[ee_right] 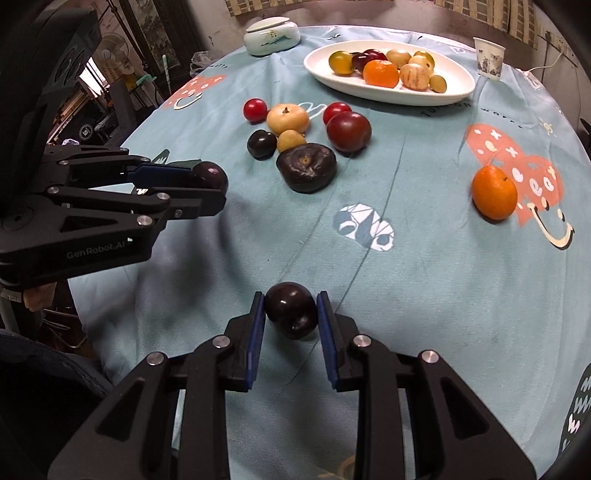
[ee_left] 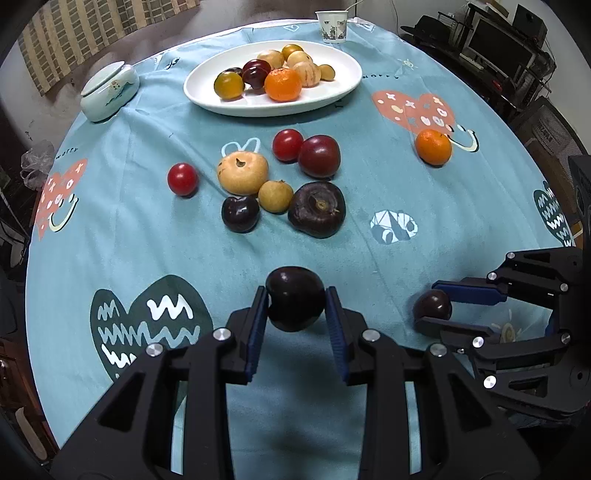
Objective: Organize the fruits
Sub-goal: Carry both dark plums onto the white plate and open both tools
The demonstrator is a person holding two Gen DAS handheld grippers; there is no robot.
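Note:
My left gripper (ee_left: 295, 299) is shut on a dark plum (ee_left: 294, 295) and holds it above the blue tablecloth; it also shows in the right wrist view (ee_right: 218, 188). My right gripper (ee_right: 290, 308) is shut on a second dark plum (ee_right: 291, 308), seen at the right in the left wrist view (ee_left: 433, 304). A white oval plate (ee_left: 332, 94) at the back holds several fruits. Loose fruits lie mid-table: two red tomatoes (ee_left: 182, 178), a tan fruit (ee_left: 242, 172), a dark red plum (ee_left: 319, 156), a large dark fruit (ee_left: 317, 209). A tangerine (ee_left: 433, 146) lies apart at the right.
A lidded ceramic jar (ee_left: 109, 88) stands at the back left and a paper cup (ee_left: 331, 26) at the back behind the plate. The round table's edge curves close on both sides, with furniture and shelves beyond it.

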